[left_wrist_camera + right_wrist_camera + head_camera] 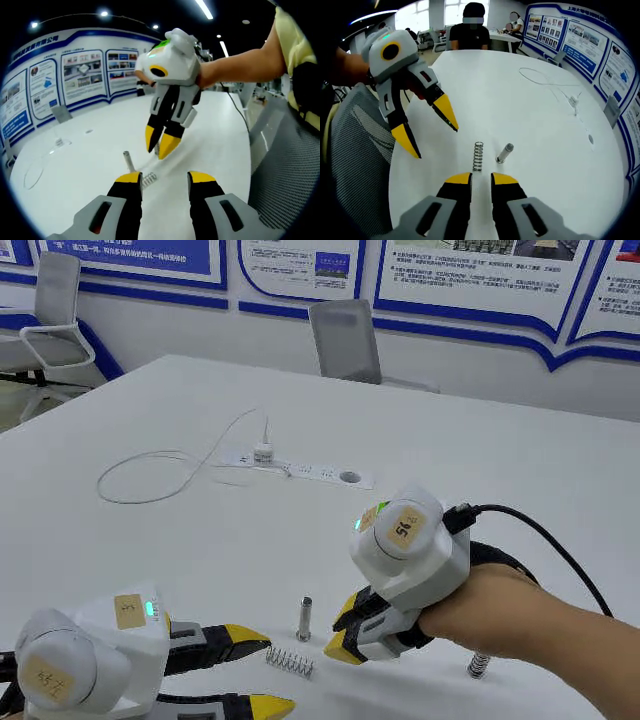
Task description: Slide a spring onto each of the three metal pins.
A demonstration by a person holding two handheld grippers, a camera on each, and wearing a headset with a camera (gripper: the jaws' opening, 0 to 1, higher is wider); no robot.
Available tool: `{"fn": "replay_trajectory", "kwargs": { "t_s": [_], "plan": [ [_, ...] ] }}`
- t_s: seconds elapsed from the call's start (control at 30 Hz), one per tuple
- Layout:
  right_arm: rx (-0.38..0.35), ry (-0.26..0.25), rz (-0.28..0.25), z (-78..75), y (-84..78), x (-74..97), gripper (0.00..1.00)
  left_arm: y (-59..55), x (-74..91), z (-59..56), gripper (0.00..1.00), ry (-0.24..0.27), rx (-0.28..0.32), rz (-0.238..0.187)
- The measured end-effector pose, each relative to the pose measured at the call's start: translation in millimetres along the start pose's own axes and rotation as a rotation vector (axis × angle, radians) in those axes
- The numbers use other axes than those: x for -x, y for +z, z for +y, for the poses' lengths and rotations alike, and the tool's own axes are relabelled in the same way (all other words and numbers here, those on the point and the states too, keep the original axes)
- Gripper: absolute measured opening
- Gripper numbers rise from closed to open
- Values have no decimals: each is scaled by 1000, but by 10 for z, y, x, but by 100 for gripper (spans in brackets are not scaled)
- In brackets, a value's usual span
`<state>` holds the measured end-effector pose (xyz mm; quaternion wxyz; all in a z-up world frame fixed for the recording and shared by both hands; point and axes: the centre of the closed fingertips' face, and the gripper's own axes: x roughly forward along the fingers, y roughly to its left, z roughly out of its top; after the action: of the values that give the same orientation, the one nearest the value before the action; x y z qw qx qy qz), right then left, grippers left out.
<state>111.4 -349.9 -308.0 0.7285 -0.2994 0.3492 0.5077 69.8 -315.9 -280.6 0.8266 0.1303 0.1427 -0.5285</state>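
The loose spring (290, 661) lies flat on the table (200, 560), just beside the bare pin (304, 618), which stands upright and clear of it. A 2nd pin (479, 664) by your right forearm looks to carry a spring already, and I can't place the 3rd. Your left gripper (166, 179) has its jaws spread wide and empty, with 1 tip just beside the spring's end. Your right gripper (481, 179) points at the spring from the other side, its jaws a narrow gap apart and also holding nothing. The main risk is the pick: the spring is round and light, so a tip that touches it off-centre will likely roll it away or flick it across the smooth top. Squeeze too hard and it could bow and shoot out of the jaws. The pin looks free-standing, so a brush from either tip as you close in may knock it over. With both grippers crowded round 1 spot, they could also bump each other. Lastly, the spring must be turned on end before it goes over the pin; a tilted approach will probably catch on the pin's top.
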Motion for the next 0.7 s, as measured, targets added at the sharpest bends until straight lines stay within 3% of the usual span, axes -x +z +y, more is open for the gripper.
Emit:
{"fn": "replay_trajectory", "kwargs": {
  "t_s": [0.7],
  "plan": [
    [-64,15,-2,61,-67,-357,16,-39,37,20,36,6,5,10]
  ]
}}
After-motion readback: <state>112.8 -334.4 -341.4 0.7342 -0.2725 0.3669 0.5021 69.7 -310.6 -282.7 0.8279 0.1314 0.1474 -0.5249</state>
